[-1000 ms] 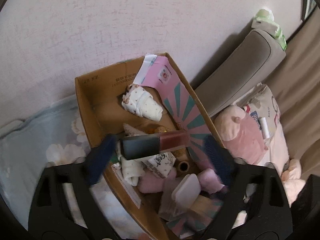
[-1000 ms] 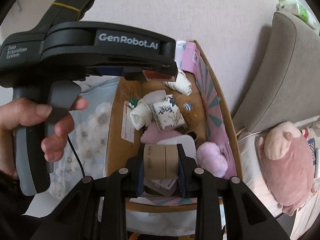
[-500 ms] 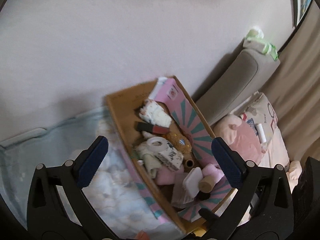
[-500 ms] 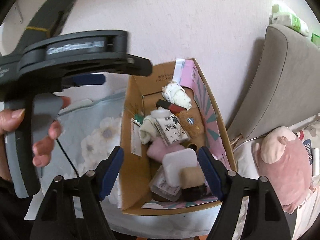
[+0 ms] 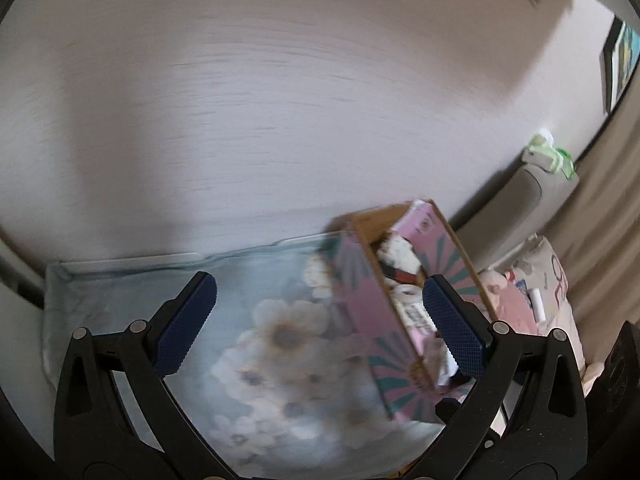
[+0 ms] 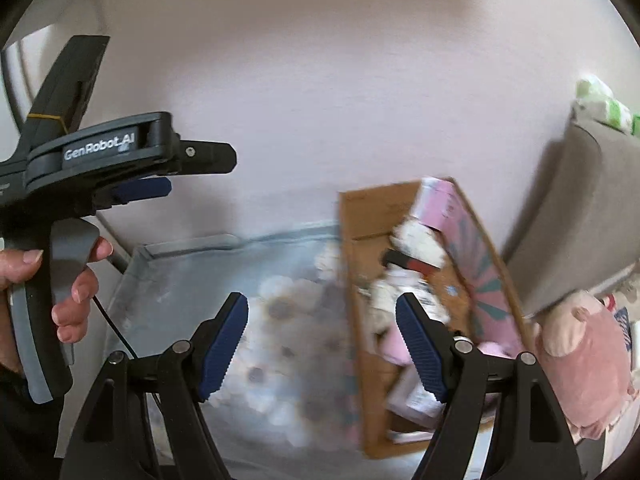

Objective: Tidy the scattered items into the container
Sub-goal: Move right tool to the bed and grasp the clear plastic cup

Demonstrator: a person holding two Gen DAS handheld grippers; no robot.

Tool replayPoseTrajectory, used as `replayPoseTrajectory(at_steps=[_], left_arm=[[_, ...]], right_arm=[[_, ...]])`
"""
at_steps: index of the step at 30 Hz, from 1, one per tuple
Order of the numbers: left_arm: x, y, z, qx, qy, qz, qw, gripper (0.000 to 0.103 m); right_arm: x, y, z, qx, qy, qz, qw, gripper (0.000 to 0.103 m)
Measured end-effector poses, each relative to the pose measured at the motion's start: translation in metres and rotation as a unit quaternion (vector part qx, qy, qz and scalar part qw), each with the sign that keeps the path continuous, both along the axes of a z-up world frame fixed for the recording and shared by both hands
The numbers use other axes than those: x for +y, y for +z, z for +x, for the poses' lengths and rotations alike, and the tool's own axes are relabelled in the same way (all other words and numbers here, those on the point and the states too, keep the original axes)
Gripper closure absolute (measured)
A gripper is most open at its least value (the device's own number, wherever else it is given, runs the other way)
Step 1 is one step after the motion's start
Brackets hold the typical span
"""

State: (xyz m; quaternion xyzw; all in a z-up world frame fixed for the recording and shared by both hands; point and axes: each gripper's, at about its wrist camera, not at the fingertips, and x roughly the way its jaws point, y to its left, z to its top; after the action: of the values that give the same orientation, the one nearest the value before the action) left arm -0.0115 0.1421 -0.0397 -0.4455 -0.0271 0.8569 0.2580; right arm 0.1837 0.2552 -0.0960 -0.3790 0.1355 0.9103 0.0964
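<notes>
The cardboard box (image 5: 362,312) with pink and teal sides stands on a pale blue floral cloth (image 5: 272,332) against the wall. It holds several small items, among them a black and red tube (image 6: 408,263) and white rolled cloths (image 6: 416,240). My left gripper (image 5: 318,326) is open and empty, above the cloth to the left of the box. My right gripper (image 6: 322,344) is open and empty too, left of the box (image 6: 372,220). The left gripper's body (image 6: 100,156) shows at the left of the right wrist view, held by a hand.
A grey cushion (image 6: 580,216) with a green and white pack (image 6: 604,104) on top stands right of the box. A pink plush pig (image 6: 584,364) lies at the lower right. A pale wall fills the background. Both views are motion-blurred.
Both grippers opened and dropped their items into the box: the left its black and red tube, the right its tan roll. Both then pulled back and swung left, over the floral cloth.
</notes>
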Motion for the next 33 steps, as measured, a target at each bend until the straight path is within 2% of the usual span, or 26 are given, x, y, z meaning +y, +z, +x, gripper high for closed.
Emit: replayPoseTrajectory(at_steps=[6,10,13,17,20,24,26,27,28,29,31,33], left_arm=[[-0.052,-0.032,-0.008,-0.006,0.014,0.011,0.9998,0.000],[-0.074,-0.067,-0.010,-0.018,0.014,0.022,0.9995,0.000],[-0.082,-0.091,-0.010,-0.025,0.006,0.036,0.9990,0.001],[-0.082,-0.119,-0.013,-0.033,-0.014,0.021,0.9991,0.001],[-0.079,-0.135,-0.019,-0.042,-0.026,0.017,0.9986,0.004],[-0.069,-0.152,-0.027,-0.058,-0.048,0.010,0.9971,0.017],[-0.064,-0.156,-0.028,-0.057,-0.059,0.003,0.9966,0.017],[-0.061,-0.157,-0.028,-0.056,-0.063,0.002,0.9965,0.020],[-0.059,-0.159,-0.027,-0.054,-0.067,0.000,0.9962,0.031],[-0.057,-0.160,-0.028,-0.056,-0.071,-0.004,0.9959,0.037],[-0.051,-0.166,-0.028,-0.064,-0.080,-0.020,0.9945,0.056],[-0.048,-0.167,-0.026,-0.067,-0.085,-0.027,0.9938,0.060]], right_arm=[[-0.048,-0.026,-0.015,0.022,-0.043,-0.040,0.998,0.030],[-0.068,-0.072,-0.025,0.004,-0.112,-0.064,0.992,0.030],[-0.066,-0.108,-0.028,0.007,-0.180,-0.071,0.981,0.030],[-0.049,-0.149,-0.039,0.010,-0.278,-0.077,0.958,0.030],[-0.042,-0.163,-0.054,0.016,-0.323,-0.078,0.943,0.031],[-0.036,-0.166,-0.069,0.023,-0.362,-0.048,0.931,0.031],[-0.029,-0.169,-0.074,0.019,-0.380,-0.039,0.924,0.032],[-0.026,-0.171,-0.076,0.016,-0.387,-0.037,0.921,0.040],[-0.024,-0.172,-0.077,0.014,-0.389,-0.038,0.921,0.046],[-0.020,-0.175,-0.077,0.011,-0.389,-0.040,0.920,0.050],[-0.015,-0.179,-0.078,0.005,-0.384,-0.042,0.922,0.073],[-0.012,-0.181,-0.078,0.004,-0.374,-0.045,0.926,0.075]])
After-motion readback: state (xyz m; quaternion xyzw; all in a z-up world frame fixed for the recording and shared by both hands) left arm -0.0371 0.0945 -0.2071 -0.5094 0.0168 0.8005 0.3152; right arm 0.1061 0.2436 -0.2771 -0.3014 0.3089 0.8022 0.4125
